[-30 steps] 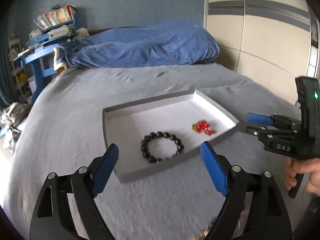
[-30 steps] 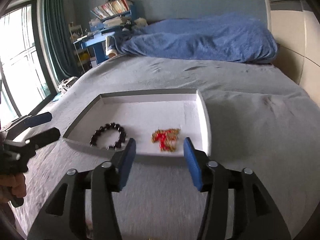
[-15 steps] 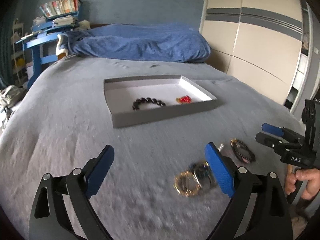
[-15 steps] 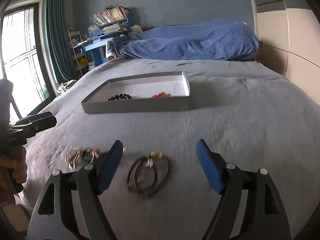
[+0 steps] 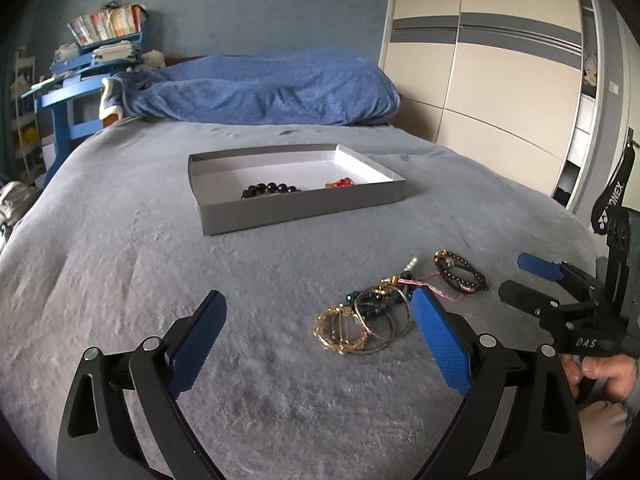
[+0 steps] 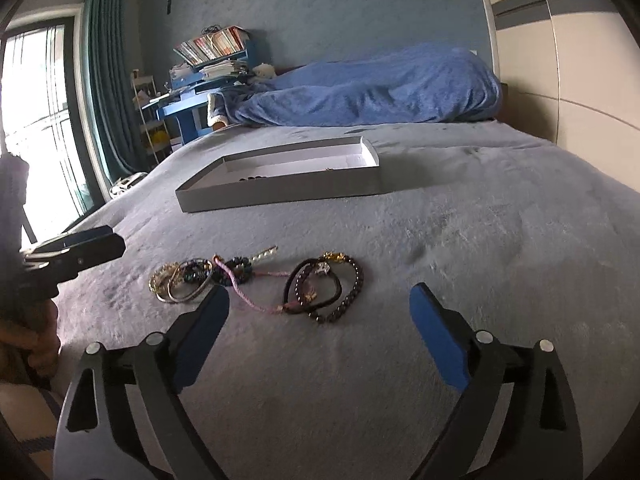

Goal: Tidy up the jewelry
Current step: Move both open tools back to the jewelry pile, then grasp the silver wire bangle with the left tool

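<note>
I observe a shallow grey tray [image 5: 304,206] flat on the bed, holding a black bead bracelet [image 5: 270,189] and a red-and-gold piece [image 5: 340,183], apart. Nearer me, loose on the cover: gold bangles [image 5: 344,330] tangled with teal beads, a pink cord [image 6: 256,300], and dark bead bracelets [image 6: 324,292].

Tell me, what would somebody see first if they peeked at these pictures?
Probably the tangle of bracelets lying loose on the grey bed cover, just ahead of both open grippers. Behind it sits a flat grey tray holding a black bead bracelet and a small red trinket.
</note>
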Demonstrator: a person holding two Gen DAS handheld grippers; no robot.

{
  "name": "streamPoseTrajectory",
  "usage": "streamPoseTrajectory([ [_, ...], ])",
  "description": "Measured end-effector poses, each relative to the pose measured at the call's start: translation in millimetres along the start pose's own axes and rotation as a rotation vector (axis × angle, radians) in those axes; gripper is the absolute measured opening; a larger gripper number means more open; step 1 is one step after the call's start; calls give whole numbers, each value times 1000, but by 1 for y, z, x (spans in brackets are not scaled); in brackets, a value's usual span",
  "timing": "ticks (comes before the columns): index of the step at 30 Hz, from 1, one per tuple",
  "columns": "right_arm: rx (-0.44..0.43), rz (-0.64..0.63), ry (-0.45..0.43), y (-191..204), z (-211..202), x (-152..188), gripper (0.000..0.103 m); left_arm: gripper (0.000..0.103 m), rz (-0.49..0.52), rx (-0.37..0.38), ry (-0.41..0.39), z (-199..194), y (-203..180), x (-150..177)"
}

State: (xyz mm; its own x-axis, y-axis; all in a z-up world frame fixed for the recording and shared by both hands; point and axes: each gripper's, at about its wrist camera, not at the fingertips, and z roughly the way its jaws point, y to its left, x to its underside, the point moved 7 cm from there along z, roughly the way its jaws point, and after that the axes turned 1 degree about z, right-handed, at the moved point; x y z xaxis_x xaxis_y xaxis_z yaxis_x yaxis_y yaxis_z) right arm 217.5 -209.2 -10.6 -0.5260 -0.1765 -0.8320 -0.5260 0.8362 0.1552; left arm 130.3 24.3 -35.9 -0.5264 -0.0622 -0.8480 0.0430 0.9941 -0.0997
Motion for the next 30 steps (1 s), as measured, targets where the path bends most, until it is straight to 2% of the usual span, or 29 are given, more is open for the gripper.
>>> streamPoseTrajectory([
  [10,0,-14,10,3,3,2,94,93,52,4,15,3,-10,2],
  [18,1,-13,30,2,9,4,93,91,98,40,43,10,-22,4],
  [27,5,3,44,-1,11,7,89,89,198,84,121,26,-43,6],
  [30,8,6,42,-1,11,6,89,87,243,90,182,39,-51,8],
])
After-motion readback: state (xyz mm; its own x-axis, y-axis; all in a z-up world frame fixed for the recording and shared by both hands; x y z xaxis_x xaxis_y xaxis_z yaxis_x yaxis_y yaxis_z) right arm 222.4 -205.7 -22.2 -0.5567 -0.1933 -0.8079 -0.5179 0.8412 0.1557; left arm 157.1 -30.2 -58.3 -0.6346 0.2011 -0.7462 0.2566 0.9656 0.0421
